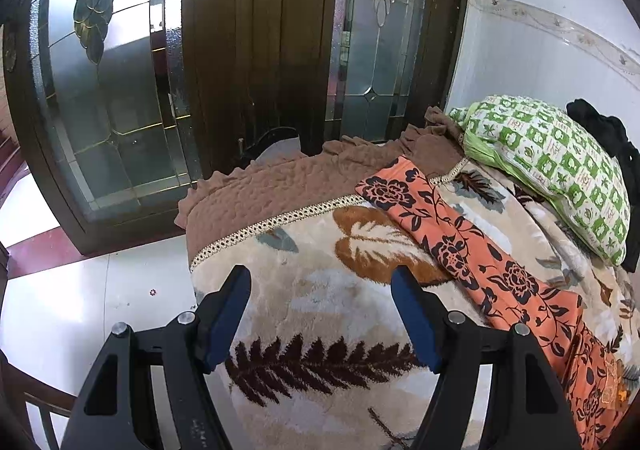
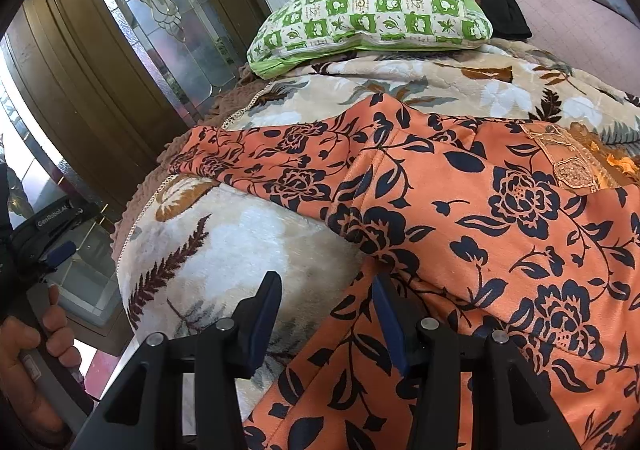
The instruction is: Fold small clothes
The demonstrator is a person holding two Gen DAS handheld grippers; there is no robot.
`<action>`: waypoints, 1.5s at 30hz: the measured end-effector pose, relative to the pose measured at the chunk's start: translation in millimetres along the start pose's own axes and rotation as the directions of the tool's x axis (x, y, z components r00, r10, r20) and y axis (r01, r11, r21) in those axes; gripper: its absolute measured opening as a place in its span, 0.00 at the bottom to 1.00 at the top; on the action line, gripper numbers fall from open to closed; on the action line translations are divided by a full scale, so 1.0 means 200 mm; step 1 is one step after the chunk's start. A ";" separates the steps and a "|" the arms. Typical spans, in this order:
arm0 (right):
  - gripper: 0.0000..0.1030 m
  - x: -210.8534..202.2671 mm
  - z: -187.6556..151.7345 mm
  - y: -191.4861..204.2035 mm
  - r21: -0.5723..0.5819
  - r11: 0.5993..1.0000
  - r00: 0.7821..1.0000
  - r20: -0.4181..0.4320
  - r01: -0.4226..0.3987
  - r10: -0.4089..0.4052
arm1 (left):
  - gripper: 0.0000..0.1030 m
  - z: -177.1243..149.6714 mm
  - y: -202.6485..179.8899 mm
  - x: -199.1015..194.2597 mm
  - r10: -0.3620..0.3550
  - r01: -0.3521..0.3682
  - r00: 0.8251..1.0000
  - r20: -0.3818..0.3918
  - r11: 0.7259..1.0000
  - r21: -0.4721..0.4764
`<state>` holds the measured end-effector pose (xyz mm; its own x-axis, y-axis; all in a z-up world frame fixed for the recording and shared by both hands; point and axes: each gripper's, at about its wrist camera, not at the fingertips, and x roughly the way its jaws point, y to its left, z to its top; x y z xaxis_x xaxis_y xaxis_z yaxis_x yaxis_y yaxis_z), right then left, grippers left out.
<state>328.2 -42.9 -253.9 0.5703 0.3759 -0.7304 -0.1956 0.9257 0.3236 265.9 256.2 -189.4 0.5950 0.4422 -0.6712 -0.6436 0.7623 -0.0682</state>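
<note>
We have the orange garment (image 2: 500,218) spread over the blanket (image 1: 320,282) on the bed, one long part running away toward the green pillow (image 2: 372,14) and the broad body lying under and to the right of the right tool (image 2: 326,286). That tool hangs just above the garment's near left edge, jaws part-spread, nothing pinched; its right finger stands over the cloth, its left over bare blanket. The left tool (image 1: 320,282) is spread wide over the blanket, apart from the garment, which lies just to its right in the left wrist view.

To fold well, we judge we should first take the edge cleanly: bring the right tool down so one finger slips under the hem and only one layer is caught. The left tool should move across to the long part near the pillow end, so both ends lift together and the fold falls straight. The plush blanket may snag or rise with the cloth, so we pinch shallow.

The garment is thin and orange with dark navy roses and vines, plus a lace-like patch (image 2: 568,166) near its far right. It lies rumpled, with a ridge through the middle.
</note>
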 end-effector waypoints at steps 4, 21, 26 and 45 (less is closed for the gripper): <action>0.50 0.00 0.00 0.00 -0.001 1.000 1.000 0.000 -0.003 0.003 | 0.71 0.00 0.01 -0.01 0.005 -0.005 1.000 0.010 1.000 -0.006; 0.50 0.01 0.01 0.03 -0.009 1.000 1.000 -0.002 -0.017 0.017 | 0.71 0.01 0.04 -0.03 0.015 -0.014 1.000 0.024 0.999 -0.034; 0.50 0.02 0.01 0.03 -0.010 1.000 1.000 -0.004 -0.023 0.023 | 0.71 0.01 0.04 -0.03 0.016 -0.015 1.000 0.025 0.999 -0.036; 0.61 -0.20 -0.09 -0.26 0.063 0.998 1.000 0.019 0.010 -0.012 | 0.72 0.25 -0.14 0.79 -0.296 0.288 0.894 -0.335 0.955 -0.075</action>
<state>302.1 -105.9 -252.1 0.5873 0.3643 -0.7228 -0.1392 0.9251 0.3532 402.2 328.4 -257.9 0.5610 0.0117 -0.8277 -0.4793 0.8198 -0.3133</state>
